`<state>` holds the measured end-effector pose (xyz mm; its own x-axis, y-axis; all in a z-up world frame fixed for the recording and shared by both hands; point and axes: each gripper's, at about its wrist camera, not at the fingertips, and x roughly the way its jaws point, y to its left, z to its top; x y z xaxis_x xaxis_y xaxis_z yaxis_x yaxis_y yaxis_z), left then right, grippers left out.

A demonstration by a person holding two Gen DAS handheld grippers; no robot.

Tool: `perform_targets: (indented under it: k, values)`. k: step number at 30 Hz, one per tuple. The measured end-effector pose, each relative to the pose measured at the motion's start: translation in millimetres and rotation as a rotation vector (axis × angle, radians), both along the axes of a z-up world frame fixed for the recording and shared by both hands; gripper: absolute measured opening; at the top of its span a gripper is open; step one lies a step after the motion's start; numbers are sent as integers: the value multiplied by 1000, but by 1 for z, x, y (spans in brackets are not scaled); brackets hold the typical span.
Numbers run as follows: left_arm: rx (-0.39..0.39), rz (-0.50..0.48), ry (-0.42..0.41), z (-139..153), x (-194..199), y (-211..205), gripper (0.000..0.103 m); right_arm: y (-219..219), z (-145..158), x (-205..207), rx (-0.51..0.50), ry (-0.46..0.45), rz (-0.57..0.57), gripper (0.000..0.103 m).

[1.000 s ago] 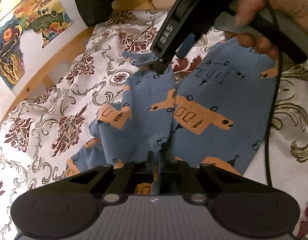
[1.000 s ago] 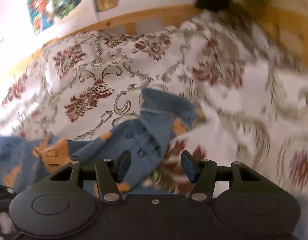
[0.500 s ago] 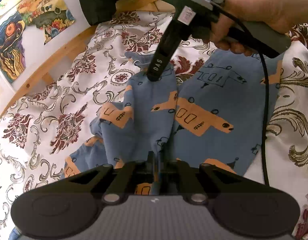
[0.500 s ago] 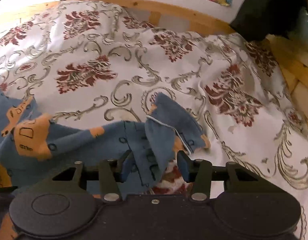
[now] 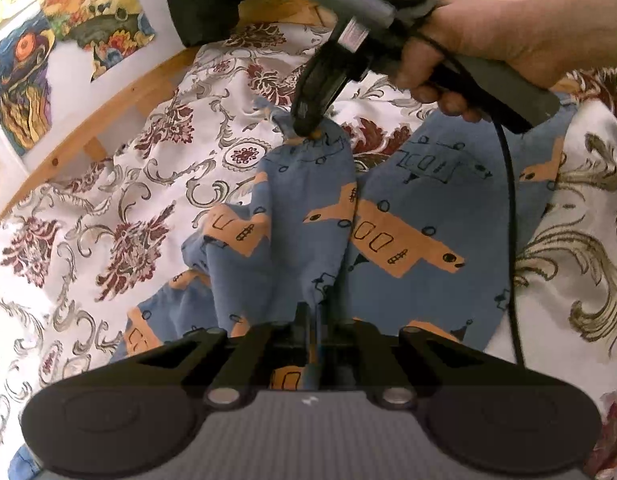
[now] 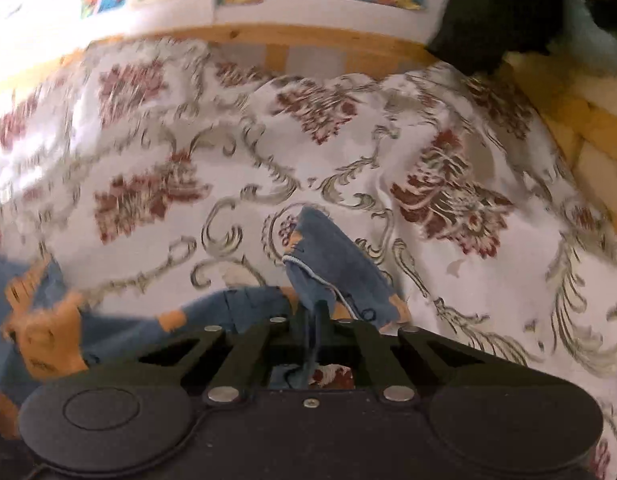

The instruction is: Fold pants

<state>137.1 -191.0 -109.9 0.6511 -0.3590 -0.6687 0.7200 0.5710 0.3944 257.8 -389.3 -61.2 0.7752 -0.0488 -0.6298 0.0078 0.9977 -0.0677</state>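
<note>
Floral bedspread, wood bed frame, wall pics, blue pants

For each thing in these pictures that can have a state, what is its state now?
Left gripper: shut on the pants.
Right gripper: shut on the pants, at a leg end.
Pants: unfolded and rumpled, one leg bunched, lying on the bedspread.
Bedspread: spread out, wrinkled.
</note>
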Motion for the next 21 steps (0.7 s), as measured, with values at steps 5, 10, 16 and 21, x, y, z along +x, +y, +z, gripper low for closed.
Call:
perform_targets:
  k: [5, 10, 16, 21]
  values:
    - [-56, -2, 21, 19, 1, 6, 3, -38, 30, -13, 234, -24, -151, 1]
    - [-152, 13, 54, 48, 9, 16, 3, -60, 68, -8, 359, -7, -198, 1]
    - [-229, 19, 66, 72, 12, 24, 2, -33, 113, -28, 133, -95, -87, 1]
    - [-192, -26, 79, 66, 2, 22, 2, -48, 82, -91, 153, -56, -224, 1]
